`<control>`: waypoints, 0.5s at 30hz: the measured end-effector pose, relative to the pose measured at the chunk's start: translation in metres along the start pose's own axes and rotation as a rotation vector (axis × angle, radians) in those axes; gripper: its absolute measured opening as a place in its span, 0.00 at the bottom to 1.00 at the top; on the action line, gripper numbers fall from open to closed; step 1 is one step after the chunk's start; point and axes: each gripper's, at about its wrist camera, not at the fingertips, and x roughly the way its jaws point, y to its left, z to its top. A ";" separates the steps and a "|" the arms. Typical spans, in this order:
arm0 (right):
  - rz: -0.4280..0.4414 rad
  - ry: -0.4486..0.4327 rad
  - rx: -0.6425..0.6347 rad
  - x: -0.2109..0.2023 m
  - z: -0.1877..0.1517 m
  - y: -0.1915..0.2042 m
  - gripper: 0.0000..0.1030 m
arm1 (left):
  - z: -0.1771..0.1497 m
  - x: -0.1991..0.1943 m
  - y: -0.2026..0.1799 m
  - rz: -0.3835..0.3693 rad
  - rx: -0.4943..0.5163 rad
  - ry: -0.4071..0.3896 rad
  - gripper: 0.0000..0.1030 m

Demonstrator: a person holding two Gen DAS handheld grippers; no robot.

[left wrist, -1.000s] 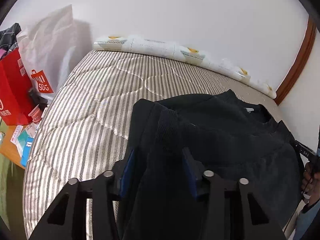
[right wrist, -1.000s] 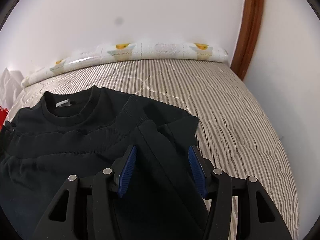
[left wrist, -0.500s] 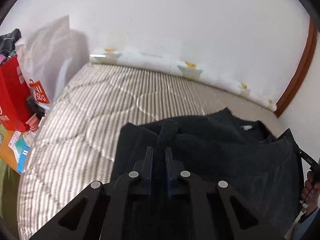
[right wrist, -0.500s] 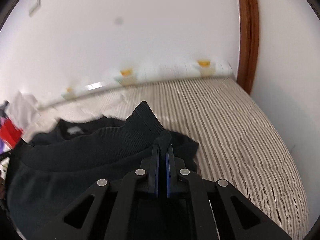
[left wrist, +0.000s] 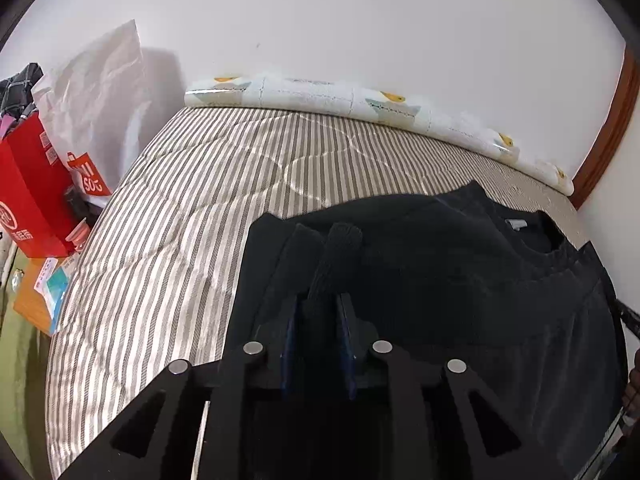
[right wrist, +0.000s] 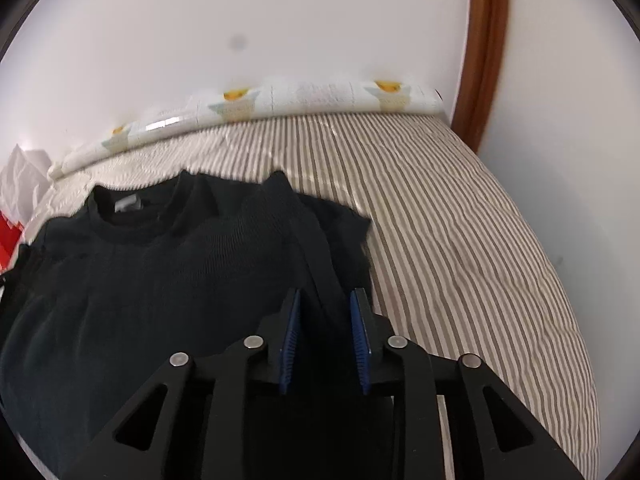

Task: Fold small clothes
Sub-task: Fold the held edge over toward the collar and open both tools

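Note:
A black sweatshirt point(left wrist: 460, 272) lies on the striped bed point(left wrist: 192, 216), collar toward the wall. Its lower part is folded up over the chest, with the ribbed hem near the collar. My left gripper point(left wrist: 319, 304) is partly open, and a ribbed fold of the sweatshirt still stands between its blue pads. In the right wrist view the sweatshirt point(right wrist: 160, 280) fills the left half. My right gripper point(right wrist: 325, 300) is open over its right edge, with the cloth lying loose between the fingers.
A rolled white mat with yellow prints point(left wrist: 360, 100) lies along the wall at the bed's far edge. Red and white shopping bags point(left wrist: 36, 188) stand left of the bed. A brown door frame point(right wrist: 484, 52) rises at the right. The striped bed point(right wrist: 460, 240) stretches to the right.
Both grippers were open a second ago, shut on the sweatshirt and lifted its hem toward the collar. Now both have lowered and their jaws have opened again.

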 end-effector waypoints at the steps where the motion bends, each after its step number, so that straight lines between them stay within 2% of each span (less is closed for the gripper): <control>1: -0.013 0.014 -0.005 -0.002 -0.008 -0.002 0.29 | -0.004 -0.003 0.000 0.003 0.000 0.007 0.23; 4: -0.038 0.038 0.008 -0.009 -0.030 -0.009 0.35 | -0.021 -0.013 -0.002 0.028 0.019 0.025 0.32; 7: -0.053 0.042 0.032 -0.025 -0.050 -0.015 0.36 | -0.042 -0.028 0.004 0.038 0.012 0.020 0.40; 10: -0.091 0.035 0.008 -0.046 -0.065 -0.012 0.38 | -0.060 -0.046 0.015 0.042 -0.012 0.006 0.42; 15: -0.126 0.020 -0.008 -0.077 -0.073 -0.002 0.39 | -0.085 -0.068 0.031 0.001 -0.030 0.026 0.45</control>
